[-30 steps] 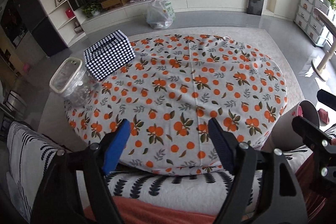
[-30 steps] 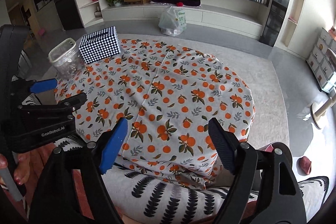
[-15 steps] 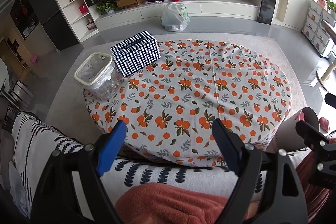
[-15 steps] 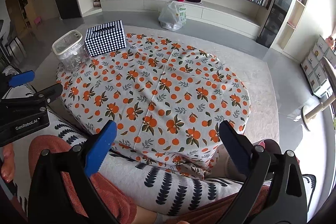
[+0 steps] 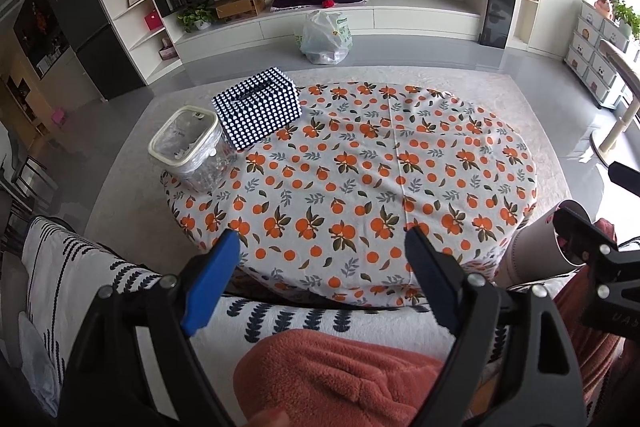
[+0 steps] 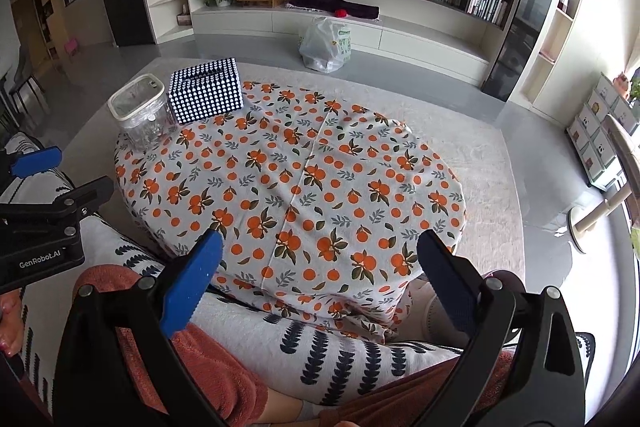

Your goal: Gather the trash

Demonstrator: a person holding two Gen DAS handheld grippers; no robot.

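Note:
A low oval table under an orange-print cloth (image 5: 360,187) (image 6: 300,187) carries only a clear container with a cream rim (image 5: 188,147) (image 6: 140,111) and a navy dotted tissue box (image 5: 258,107) (image 6: 206,91) at its far left. A pale round bin (image 5: 536,251) (image 6: 420,307) stands on the floor at the table's near right. My left gripper (image 5: 320,243) hangs open and empty above the table's near edge. My right gripper (image 6: 320,243) is also open and empty, over the near right edge, with its right finger partly hiding the bin.
A white plastic bag (image 5: 326,37) (image 6: 326,45) sits on the floor before the TV unit. A leaf-patterned white throw (image 5: 80,267) and the person's coral-clad lap (image 5: 340,371) fill the foreground. A cat-tree post (image 6: 600,203) stands on the right.
Both grippers have risen and drawn back from the table, so more of the room and the lap show. Both pairs of jaws stand a little wider than a second ago.

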